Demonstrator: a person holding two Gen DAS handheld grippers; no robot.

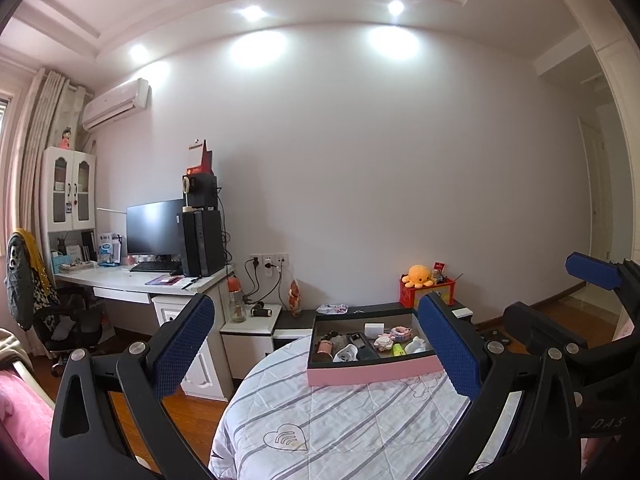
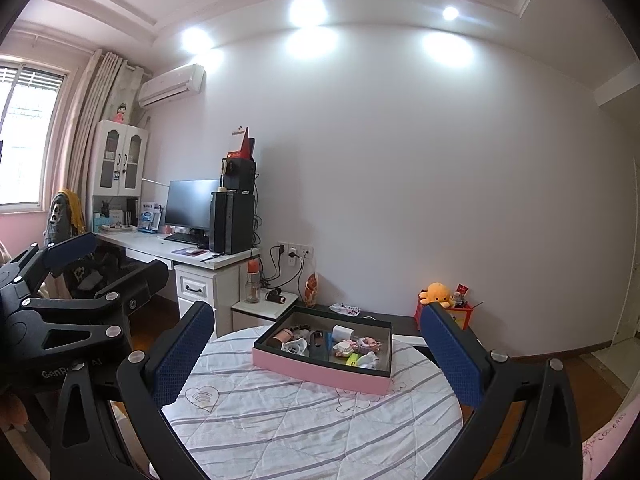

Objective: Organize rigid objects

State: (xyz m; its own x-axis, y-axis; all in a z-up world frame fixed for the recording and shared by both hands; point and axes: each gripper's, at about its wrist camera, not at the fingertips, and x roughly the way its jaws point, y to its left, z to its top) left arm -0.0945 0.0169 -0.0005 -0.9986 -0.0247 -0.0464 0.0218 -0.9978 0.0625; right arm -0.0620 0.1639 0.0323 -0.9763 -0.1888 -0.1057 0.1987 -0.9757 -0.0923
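Black frames, silver screws, blue textured pads [image 1: 182, 354]

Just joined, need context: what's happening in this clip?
A person holds two grippers above a round table with a striped cloth. The left gripper and right gripper are both open and empty, aimed at a pink box full of small items. Nothing is picked up yet.
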